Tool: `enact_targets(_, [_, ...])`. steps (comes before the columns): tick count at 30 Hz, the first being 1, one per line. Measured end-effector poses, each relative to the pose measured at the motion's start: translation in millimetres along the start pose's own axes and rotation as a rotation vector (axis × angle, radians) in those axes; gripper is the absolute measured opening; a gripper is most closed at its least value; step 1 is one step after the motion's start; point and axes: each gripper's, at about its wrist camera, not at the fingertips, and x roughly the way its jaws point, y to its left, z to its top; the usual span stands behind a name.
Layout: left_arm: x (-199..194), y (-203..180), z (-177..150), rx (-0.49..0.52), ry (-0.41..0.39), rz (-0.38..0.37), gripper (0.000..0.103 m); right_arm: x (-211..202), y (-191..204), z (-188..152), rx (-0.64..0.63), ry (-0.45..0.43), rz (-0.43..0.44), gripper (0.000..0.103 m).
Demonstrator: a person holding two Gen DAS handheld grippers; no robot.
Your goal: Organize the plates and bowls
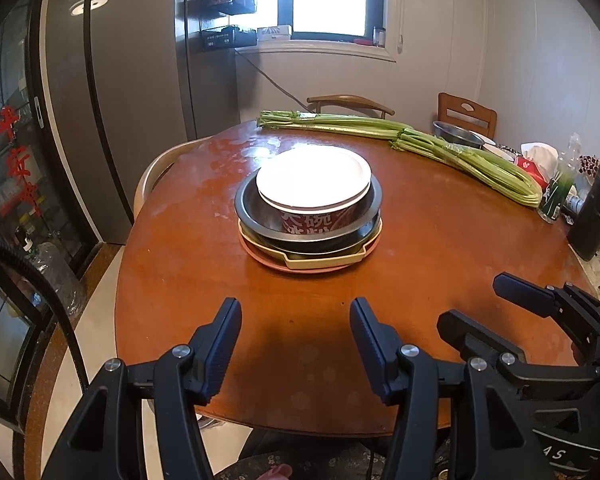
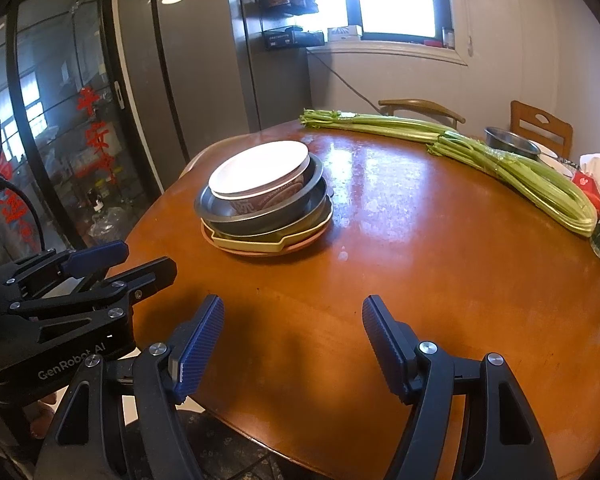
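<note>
One stack of dishes stands in the middle of the round wooden table. From the bottom it holds a pink plate, a yellow handled plate, a dark bowl and a steel bowl. Inside the steel bowl is a red printed bowl, topped by a white plate. My left gripper hovers open and empty over the near table edge, short of the stack. My right gripper is likewise open and empty, with the stack ahead to its left. Each gripper shows in the other's view: the right gripper and the left gripper.
Two bunches of celery lie across the far side of the table. A steel basin, a tissue pack and a black bottle crowd the right edge. Chairs stand behind; a fridge and a glass door are at left.
</note>
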Motion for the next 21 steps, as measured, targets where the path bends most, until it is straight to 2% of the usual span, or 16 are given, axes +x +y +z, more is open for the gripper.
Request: enact_targets(21, [-3.3,5.7,-1.5,0.003,-0.005,0.016,0.056,-6.5,-3.8,-1.4,0.009,-0.007,-0.017,0.073])
